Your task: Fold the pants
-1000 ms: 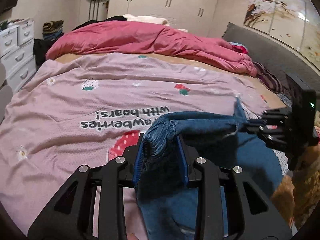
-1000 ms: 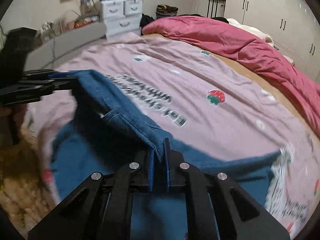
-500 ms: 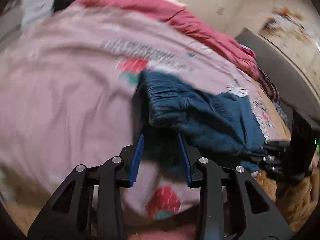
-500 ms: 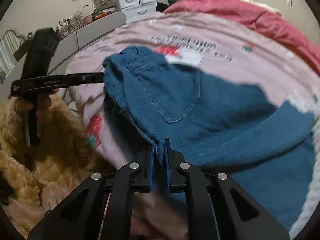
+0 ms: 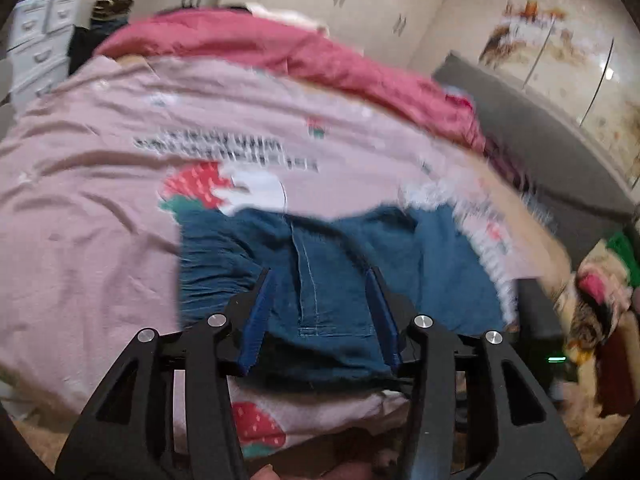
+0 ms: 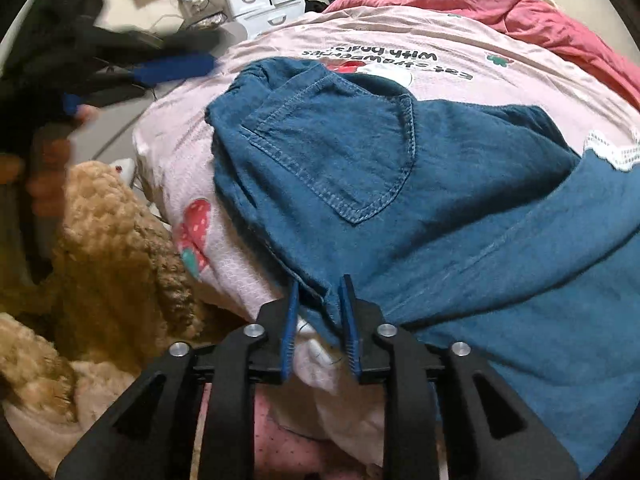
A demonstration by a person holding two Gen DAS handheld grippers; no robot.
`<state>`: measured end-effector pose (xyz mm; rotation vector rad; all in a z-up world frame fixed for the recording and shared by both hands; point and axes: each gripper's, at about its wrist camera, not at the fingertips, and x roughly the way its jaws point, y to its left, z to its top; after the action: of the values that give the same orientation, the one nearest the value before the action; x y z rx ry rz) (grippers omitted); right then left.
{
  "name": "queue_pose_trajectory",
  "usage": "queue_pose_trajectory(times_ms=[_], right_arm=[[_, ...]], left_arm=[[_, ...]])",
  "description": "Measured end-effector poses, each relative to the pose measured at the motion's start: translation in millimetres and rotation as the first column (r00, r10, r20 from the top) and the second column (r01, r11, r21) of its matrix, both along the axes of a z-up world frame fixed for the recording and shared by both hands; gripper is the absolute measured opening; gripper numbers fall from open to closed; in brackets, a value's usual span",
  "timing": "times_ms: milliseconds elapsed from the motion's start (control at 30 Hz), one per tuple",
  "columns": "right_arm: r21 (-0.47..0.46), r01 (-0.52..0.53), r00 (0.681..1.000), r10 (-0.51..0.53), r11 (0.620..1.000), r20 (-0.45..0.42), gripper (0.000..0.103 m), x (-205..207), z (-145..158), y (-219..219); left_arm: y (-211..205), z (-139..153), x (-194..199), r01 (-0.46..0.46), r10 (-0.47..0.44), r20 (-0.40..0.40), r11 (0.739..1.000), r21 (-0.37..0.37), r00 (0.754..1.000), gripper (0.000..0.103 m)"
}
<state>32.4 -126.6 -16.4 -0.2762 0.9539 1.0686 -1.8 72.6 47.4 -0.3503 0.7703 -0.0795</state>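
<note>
The blue denim pants [image 6: 360,160] lie folded over on the pink strawberry sheet [image 6: 480,60], back pocket up, near the bed's front corner. My right gripper [image 6: 320,281] sits at their near hem. Its jaws are opening and the hem's corner lies loose between the blue pads. In the left wrist view the pants [image 5: 340,248] lie just beyond my left gripper [image 5: 320,272]. Its jaws are opening wide and the pads press on nothing. The right wrist view shows the left gripper [image 6: 196,52] blurred at the upper left, clear of the pants, with a hand [image 6: 48,160] on its handle.
A red quilt [image 5: 280,48] is bunched along the far side of the bed. A grey headboard [image 5: 540,140] runs along the right. A fluffy brown blanket [image 6: 112,240] lies below the bed's corner, and white drawers [image 6: 260,0] stand by the wall.
Both grippers lowered the lifted pants onto the sheet. The left gripper let go and drew back to the side. The right gripper's pads have parted around the hem.
</note>
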Motion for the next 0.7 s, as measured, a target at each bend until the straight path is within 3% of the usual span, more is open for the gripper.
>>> queue_pose_trajectory(times_ms=[67,100,200,333,433,467,500,567,700], right_arm=[[0.001,0.003,1.000,-0.003,1.000,-0.016,0.024,0,5,-7],[0.012,0.009,1.000,-0.009,1.000,-0.025,0.027,1,12,-13],[0.072,0.056,0.998,-0.056,0.996,0.002,0.044,9,34,-31],[0.112,0.133,0.991,-0.134,0.985,-0.007,0.050,41,35,-35],[0.063,0.211,0.976,-0.207,0.976,-0.064,0.050,70,20,-34],[0.077,0.226,0.973,-0.221,0.971,-0.061,0.051,76,24,-39],[0.094,0.250,0.968,-0.248,0.964,-0.041,0.054,85,30,-47],[0.097,0.312,0.949,-0.315,0.945,0.015,0.062,103,42,-62],[0.033,0.429,0.898,-0.430,0.903,0.094,0.063,147,49,-79]], left_arm=[[-1,-33,16,-0.014,0.016,-0.125,1.000,0.016,0.992,0.038],[0,-42,18,-0.014,0.014,-0.151,1.000,0.001,0.988,0.038],[2,-54,11,-0.012,0.010,-0.148,1.000,-0.016,0.989,0.038],[-1,-58,12,0.002,0.000,-0.149,1.000,0.011,0.989,0.038],[-5,-48,8,0.003,0.002,-0.151,1.000,0.029,0.989,0.041],[-6,-40,5,0.006,-0.003,-0.140,1.000,0.025,0.990,0.048],[-9,-31,0,0.015,-0.013,-0.124,1.000,0.019,0.992,0.055],[-17,-13,-5,0.059,-0.058,-0.077,0.998,0.011,0.995,0.056],[-46,9,5,0.157,-0.156,-0.030,0.988,0.014,0.987,0.060]])
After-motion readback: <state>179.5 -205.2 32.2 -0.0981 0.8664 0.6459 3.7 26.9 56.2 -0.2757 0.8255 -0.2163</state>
